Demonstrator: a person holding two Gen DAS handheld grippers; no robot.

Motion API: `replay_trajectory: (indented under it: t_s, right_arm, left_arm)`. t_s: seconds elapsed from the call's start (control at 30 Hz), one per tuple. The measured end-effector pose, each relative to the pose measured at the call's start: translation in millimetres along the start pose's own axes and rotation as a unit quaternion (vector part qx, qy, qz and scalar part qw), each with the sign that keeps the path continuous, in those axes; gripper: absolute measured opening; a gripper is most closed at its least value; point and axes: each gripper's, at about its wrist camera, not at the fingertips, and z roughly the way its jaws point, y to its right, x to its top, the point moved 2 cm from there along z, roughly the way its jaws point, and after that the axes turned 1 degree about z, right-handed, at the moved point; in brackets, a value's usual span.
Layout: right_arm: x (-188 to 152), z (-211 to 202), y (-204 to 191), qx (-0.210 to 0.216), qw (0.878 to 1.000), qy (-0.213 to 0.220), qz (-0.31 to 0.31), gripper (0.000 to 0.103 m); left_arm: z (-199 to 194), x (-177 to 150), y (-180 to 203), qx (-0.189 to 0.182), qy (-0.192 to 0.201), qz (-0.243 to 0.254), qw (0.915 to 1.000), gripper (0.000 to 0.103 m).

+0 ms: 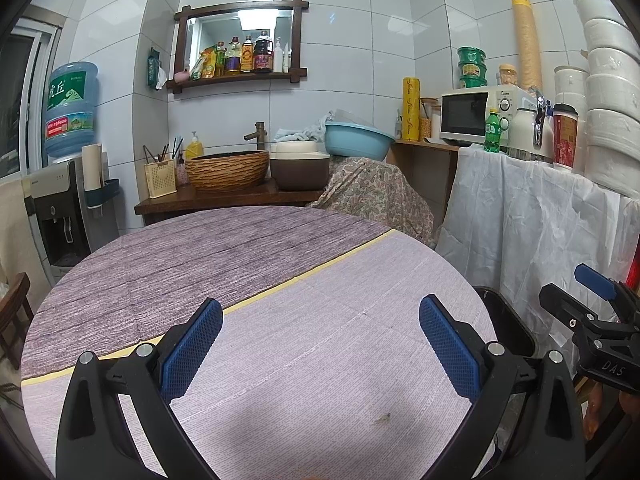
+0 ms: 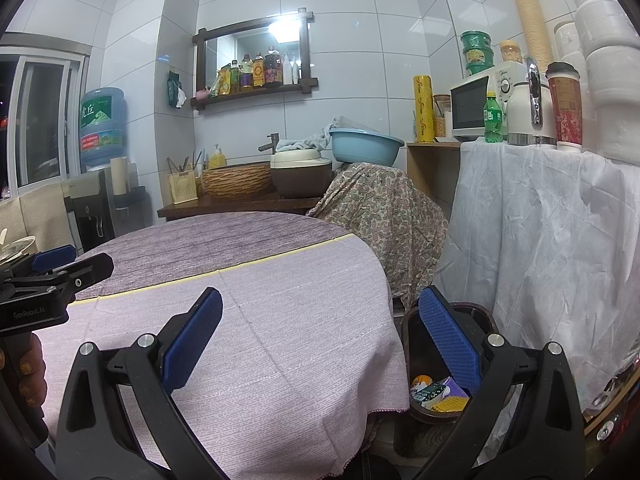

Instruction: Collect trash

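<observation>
**Both claws released over the table, trash in the bin**

We hold the left gripper (image 1: 320,344) above the round table (image 1: 280,280), its blue pads spread wide with nothing between them. Under it we see only the lilac tablecloth (image 1: 340,360) and a small brownish stain (image 1: 383,419) near the front edge.

Our right gripper (image 2: 320,340) hangs over the table's right edge, jaws likewise apart and empty. Its right finger (image 2: 448,340) shows in front of the dark bin (image 2: 412,344) that stands on the floor just beside the table. Inside the bin we see the trash (image 2: 434,396): colourful wrappers and packets lying at the bottom.

Behind the bin, a white sheet (image 2: 540,240) drapes a counter holding a microwave (image 2: 476,108) and a green bottle (image 2: 493,118).
</observation>
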Motion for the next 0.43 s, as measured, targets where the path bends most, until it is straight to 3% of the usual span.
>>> replay_trajectory:
  t_s: [0.43]
  right_arm:
    - [-0.4,2.1,3.7,0.001,1.000,0.000,0.000,0.097]
  left_arm:
    - [1.0,-0.3,0.8,0.002,-0.002,-0.001,1.0000,0.098]
